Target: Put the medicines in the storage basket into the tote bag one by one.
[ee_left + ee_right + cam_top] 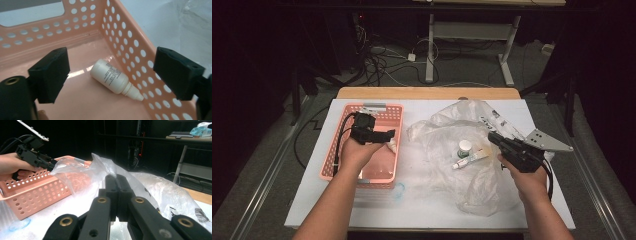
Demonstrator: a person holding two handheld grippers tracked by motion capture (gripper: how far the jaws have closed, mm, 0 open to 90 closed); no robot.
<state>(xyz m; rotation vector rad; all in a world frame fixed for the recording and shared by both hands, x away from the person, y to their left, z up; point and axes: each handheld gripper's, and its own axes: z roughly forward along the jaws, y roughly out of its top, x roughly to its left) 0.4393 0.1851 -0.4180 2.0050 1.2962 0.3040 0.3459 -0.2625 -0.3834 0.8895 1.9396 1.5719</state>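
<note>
My left gripper (391,135) hangs over the pink perforated basket (362,108) at the table's left, jaws open. In the left gripper view a small white dropper bottle (112,78) lies on the floor of the basket (130,37) against its side wall, below and between the open jaws of the left gripper (113,72), untouched by the pads. At the right my right gripper (492,136) rests on a crumpled clear plastic bag (452,120), jaws shut. In the right gripper view, with my right gripper (116,178) shut, I cannot tell whether film of the bag (162,192) is pinched.
A small white-capped bottle (465,146) and a tube (469,160) lie on the bag's film near the right gripper. A faint bluish ring (399,190) sits on the white table cover (422,210) in front of the basket. Table legs and cables stand beyond the far edge.
</note>
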